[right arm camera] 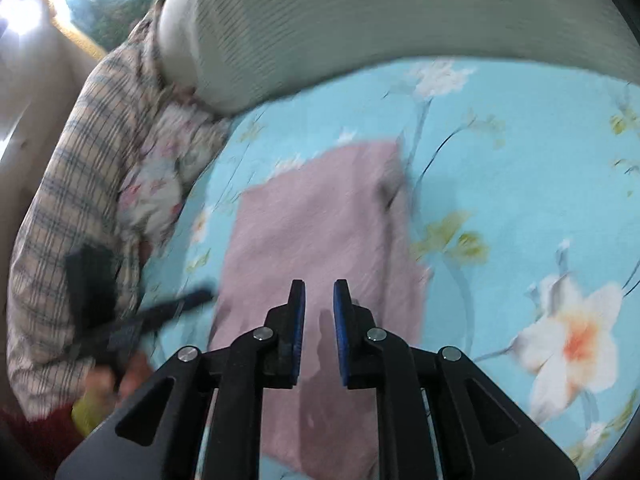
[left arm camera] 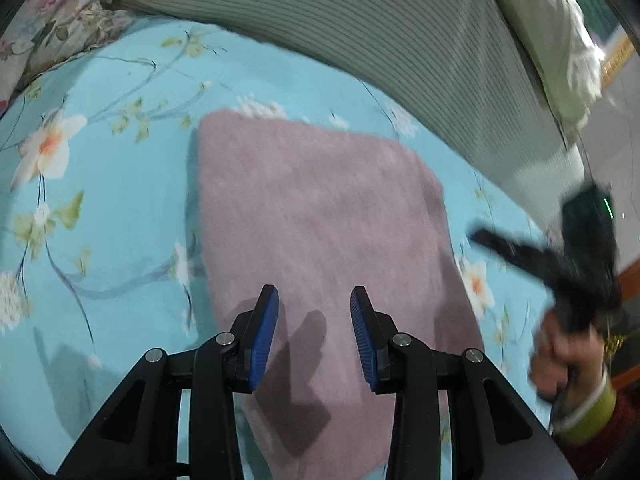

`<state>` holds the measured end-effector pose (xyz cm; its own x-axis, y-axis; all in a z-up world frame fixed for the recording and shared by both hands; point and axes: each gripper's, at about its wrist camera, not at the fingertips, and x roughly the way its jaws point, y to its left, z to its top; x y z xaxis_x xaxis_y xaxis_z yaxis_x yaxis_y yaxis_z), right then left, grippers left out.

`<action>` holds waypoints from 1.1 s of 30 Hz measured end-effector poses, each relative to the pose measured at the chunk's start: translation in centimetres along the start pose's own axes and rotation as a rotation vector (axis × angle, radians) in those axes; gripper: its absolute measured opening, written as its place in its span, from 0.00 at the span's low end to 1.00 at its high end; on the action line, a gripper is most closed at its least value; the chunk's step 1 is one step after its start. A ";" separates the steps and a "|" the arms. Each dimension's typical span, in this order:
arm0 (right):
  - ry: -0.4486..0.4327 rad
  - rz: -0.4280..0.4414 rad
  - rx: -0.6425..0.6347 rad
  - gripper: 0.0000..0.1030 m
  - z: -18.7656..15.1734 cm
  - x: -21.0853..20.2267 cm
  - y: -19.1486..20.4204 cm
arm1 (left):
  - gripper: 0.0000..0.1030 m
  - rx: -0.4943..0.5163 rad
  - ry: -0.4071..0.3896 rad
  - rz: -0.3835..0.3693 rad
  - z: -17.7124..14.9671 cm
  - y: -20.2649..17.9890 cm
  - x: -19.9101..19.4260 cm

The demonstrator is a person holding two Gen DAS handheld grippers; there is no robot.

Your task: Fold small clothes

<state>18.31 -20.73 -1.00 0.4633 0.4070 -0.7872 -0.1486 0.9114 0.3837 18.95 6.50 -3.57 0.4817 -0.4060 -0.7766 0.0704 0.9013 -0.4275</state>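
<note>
Broadly, the largest surface is the bed sheet [left arm camera: 120, 200], light blue with a printed flower pattern, spreading under and around both grippers in both wrist views. Beyond the grippers, along the far edge of the sheet, lies a ribbed grey-green cushion [left arm camera: 360, 40], and a floral pillow [left arm camera: 52, 28] sits far ahead to the left in the left wrist view. A checked cloth [right arm camera: 68, 208] hangs at the left edge of the right wrist view, apart from the working area. The task item, a mauve cloth [left arm camera: 320, 220], lies flat on the sheet as a folded rectangle, directly below and ahead of both sets of fingers; one long side edge appears doubled in the right wrist view. The left gripper [left arm camera: 314, 332] hovers above the near end of the cloth with its jaws partly open, the blue pads clear of the fabric and nothing between them. The right gripper [right arm camera: 320, 332] stands over the same cloth, its jaws narrowly apart, not pressing on anything; its shadow falls on the fabric beneath. From the left wrist view the right gripper appears blurred to the right of the cloth, carried by a hand [left arm camera: 560, 356] with a yellow-green cuff.
</note>
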 end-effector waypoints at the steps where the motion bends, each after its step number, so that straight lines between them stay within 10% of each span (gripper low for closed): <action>1: 0.023 -0.008 -0.008 0.15 -0.4 0.6 0.1 | 0.36 -0.003 -0.005 0.005 0.7 0.2 0.4; 11: 0.095 -0.141 0.010 0.07 -3.4 1.4 -2.0 | 0.39 0.021 0.050 0.198 6.6 1.5 6.6; 20: 0.050 -0.100 0.017 0.09 -6.3 -3.3 -1.2 | 0.37 0.075 0.020 0.046 -0.8 -1.4 -0.8; 26: -0.059 -0.121 0.013 0.56 -1.8 -1.5 -1.0 | 0.36 0.086 0.074 -0.014 -6.3 -2.9 -2.1; 31: -0.074 -0.171 0.059 0.56 3.3 2.0 -2.2 | 0.36 0.091 0.109 -0.019 -8.4 -3.4 -1.4; 32: -0.070 -0.165 0.081 0.49 4.3 3.0 -2.9 | 0.36 0.101 0.112 -0.014 -8.6 -3.6 -1.4; 33: -0.057 -0.153 0.100 0.19 5.1 3.7 -3.4 | 0.36 0.109 0.118 -0.007 -8.9 -3.7 -1.2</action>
<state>24.98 -22.61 -2.79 0.5225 0.2578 -0.8127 0.0138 0.9505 0.3103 10.38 2.33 -5.21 0.3756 -0.4211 -0.8256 0.1704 0.9070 -0.3852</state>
